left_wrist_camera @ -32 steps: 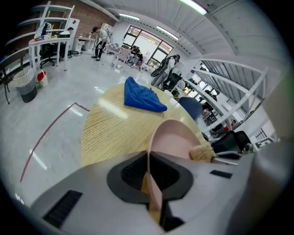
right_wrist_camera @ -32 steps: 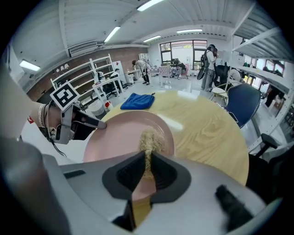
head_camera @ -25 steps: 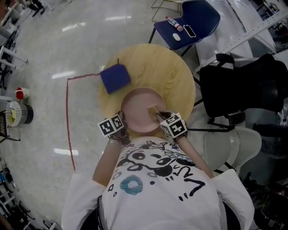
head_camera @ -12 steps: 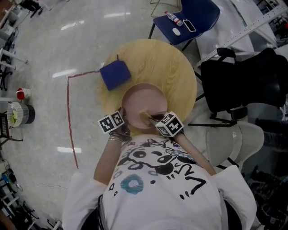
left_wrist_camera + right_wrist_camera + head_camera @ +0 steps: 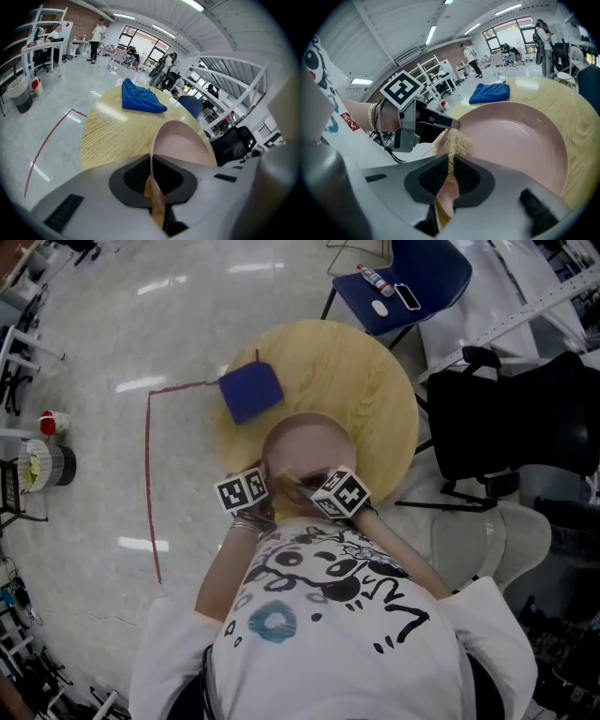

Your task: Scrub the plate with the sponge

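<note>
Pink plate [image 5: 314, 439], tan sponge [image 5: 457, 142], blue cloth [image 5: 250, 392]

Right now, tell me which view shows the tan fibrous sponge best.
The right gripper view: the tan fibrous sponge sits large, pinched in the right claw, tip on the pink round plate. The head view gives a small sliver; the left gripper view shows none clearly.

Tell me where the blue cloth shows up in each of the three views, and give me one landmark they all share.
Head view: blue cloth upper left of centre, near the round wooden table's left edge, beyond the pink plate.
Left gripper view: upper middle, on the table's far side.
Right gripper view: upper right of centre, past the plate's far rim.
Shared landmark: the pink plate, nearer than the cloth in all three.
</note>
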Tool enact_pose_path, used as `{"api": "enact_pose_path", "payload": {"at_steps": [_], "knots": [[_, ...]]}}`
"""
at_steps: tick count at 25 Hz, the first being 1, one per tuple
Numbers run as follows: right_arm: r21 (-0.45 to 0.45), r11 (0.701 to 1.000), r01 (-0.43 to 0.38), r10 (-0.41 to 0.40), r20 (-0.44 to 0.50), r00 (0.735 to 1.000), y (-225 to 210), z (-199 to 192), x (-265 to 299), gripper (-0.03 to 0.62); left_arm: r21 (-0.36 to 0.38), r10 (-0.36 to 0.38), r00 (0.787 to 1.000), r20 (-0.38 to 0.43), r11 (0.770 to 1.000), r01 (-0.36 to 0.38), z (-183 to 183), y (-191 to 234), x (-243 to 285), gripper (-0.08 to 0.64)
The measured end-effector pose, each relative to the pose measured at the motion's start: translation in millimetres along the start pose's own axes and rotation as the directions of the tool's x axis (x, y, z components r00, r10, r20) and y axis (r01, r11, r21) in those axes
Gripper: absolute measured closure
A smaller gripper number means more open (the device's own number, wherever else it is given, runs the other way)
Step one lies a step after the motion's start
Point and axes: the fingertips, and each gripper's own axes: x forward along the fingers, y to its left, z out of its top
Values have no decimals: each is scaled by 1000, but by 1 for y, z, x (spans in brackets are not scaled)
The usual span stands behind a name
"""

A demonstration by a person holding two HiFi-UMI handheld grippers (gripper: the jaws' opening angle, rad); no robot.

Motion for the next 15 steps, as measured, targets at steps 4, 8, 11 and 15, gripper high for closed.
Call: {"api": "enact_pose_path", "payload": {"at_steps": [4, 8, 11, 15], "knots": [[-38, 999, 17, -17, 2, 1000, -5, 15, 7, 541, 18, -13, 1000, -17, 1000, 13, 0, 0, 0, 532], [-71, 996, 53, -54, -11, 998, -12, 23, 9, 541, 10, -24, 1000, -19, 1000, 24, -2, 0, 0, 532], [-64, 995, 81, -82, -6, 997, -19, 24, 7, 541, 19, -27, 999, -21, 999, 28, -2, 1, -1, 532], [-47, 992, 116, -116, -1, 993, -32, 29, 2, 543, 28, -28, 999, -24, 999, 28, -1, 0, -1, 532]]}}
